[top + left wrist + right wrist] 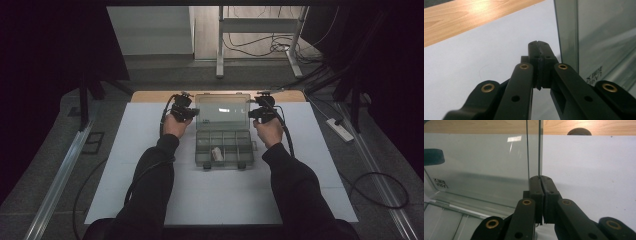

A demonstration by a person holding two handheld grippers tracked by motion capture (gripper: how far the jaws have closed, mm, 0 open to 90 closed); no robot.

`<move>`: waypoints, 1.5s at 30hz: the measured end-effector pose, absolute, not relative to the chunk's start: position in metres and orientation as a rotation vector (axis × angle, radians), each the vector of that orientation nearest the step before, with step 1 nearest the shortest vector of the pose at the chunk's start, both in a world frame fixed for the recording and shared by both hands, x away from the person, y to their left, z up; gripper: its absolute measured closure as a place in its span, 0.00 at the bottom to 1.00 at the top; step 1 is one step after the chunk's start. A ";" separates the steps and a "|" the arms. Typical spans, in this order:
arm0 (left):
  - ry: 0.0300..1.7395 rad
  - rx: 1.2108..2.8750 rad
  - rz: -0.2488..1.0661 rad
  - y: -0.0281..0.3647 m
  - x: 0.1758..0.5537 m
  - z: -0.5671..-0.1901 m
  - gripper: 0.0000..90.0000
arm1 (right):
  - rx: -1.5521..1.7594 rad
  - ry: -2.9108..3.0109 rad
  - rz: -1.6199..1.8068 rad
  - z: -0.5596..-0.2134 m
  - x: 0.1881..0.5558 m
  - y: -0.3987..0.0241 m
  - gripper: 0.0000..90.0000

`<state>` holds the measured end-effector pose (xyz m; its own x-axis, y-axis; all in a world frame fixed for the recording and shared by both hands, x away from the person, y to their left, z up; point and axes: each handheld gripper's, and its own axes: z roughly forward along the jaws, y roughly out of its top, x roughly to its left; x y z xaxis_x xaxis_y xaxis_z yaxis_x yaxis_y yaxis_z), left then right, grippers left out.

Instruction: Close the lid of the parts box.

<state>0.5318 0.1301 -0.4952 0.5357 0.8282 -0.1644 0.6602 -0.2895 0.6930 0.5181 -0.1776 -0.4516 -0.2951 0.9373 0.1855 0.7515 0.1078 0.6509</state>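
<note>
While lid (222, 111) stands open | left jaws closed beside it | right jaws seemingly touching its edge

A clear compartment box (223, 148) sits open on the white table (150, 200), its lid (222, 111) raised. The left gripper (181, 107) is at the lid's left edge, the right gripper (264, 107) at its right edge. A small pale item (217, 153) lies in one compartment.

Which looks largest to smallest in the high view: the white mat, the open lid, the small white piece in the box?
1. white mat
2. open lid of the clear box
3. small white piece in a front compartment
</note>
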 end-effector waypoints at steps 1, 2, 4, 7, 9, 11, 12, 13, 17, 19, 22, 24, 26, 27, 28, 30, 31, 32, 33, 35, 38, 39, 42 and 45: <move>1.195 2.034 0.286 0.131 0.531 -0.495 1.00 | 1.661 2.115 0.972 -0.451 0.516 -0.178 0.98; 1.189 2.030 0.281 0.131 0.530 -0.494 1.00 | 1.651 2.119 0.973 -0.450 0.515 -0.178 0.98; 1.171 2.028 0.273 0.132 0.528 -0.493 1.00 | 1.636 2.123 0.975 -0.448 0.511 -0.179 0.98; 1.151 2.021 0.262 0.133 0.525 -0.491 1.00 | 1.615 2.138 0.976 -0.445 0.506 -0.181 0.97; 1.141 2.009 0.258 0.133 0.522 -0.490 1.00 | 1.598 2.160 0.987 -0.444 0.503 -0.184 0.97; 1.133 2.000 0.255 0.134 0.519 -0.490 1.00 | 1.588 2.188 0.996 -0.443 0.500 -0.188 0.97; 1.130 1.999 0.251 0.134 0.518 -0.490 1.00 | 1.572 2.218 1.010 -0.443 0.498 -0.192 0.97; 1.127 1.997 0.248 0.134 0.517 -0.490 1.00 | 1.567 2.236 1.021 -0.443 0.497 -0.195 0.97; 1.115 1.988 0.247 0.135 0.513 -0.489 1.00 | 1.495 2.325 1.094 -0.441 0.491 -0.203 0.99; 1.096 1.998 0.249 0.135 0.509 -0.487 1.00 | 1.458 2.350 1.105 -0.440 0.488 -0.204 0.99; 1.076 2.005 0.252 0.137 0.503 -0.484 1.00 | 1.412 2.379 1.121 -0.437 0.482 -0.202 0.99; 1.062 2.008 0.249 0.138 0.500 -0.482 1.00 | 1.392 2.397 1.127 -0.436 0.479 -0.200 0.99; 1.041 2.004 0.242 0.140 0.496 -0.481 1.00 | 1.364 2.416 1.120 -0.433 0.475 -0.198 0.99; 1.033 1.996 0.232 0.141 0.494 -0.480 1.00 | 1.342 2.427 1.114 -0.431 0.472 -0.196 0.99; 1.028 1.990 0.226 0.143 0.491 -0.480 1.00 | 1.317 2.436 1.107 -0.430 0.470 -0.195 0.99; 1.017 1.991 0.218 0.145 0.487 -0.478 0.99 | 1.281 2.449 1.092 -0.428 0.463 -0.193 0.99; 1.012 1.989 0.214 0.146 0.485 -0.478 1.00 | 1.268 2.456 1.087 -0.426 0.460 -0.192 0.99; 1.009 1.991 0.209 0.147 0.483 -0.477 1.00 | 1.260 2.461 1.081 -0.425 0.457 -0.192 0.98; 1.000 1.990 0.206 0.147 0.481 -0.477 1.00 | 1.246 2.464 1.081 -0.424 0.455 -0.192 0.98; 0.982 1.991 0.197 0.148 0.477 -0.476 1.00 | 1.228 2.474 1.088 -0.422 0.450 -0.192 0.98; 0.956 2.013 0.194 0.146 0.471 -0.473 0.99 | 1.201 2.484 1.086 -0.421 0.443 -0.192 0.98; 0.947 2.018 0.193 0.145 0.469 -0.473 0.99 | 1.195 2.488 1.083 -0.420 0.440 -0.193 0.98; 0.930 2.036 0.196 0.143 0.464 -0.471 0.99 | 1.183 2.497 1.080 -0.420 0.435 -0.193 0.98; 0.925 2.042 0.205 0.142 0.458 -0.468 0.99 | 1.164 2.511 1.080 -0.419 0.429 -0.194 0.98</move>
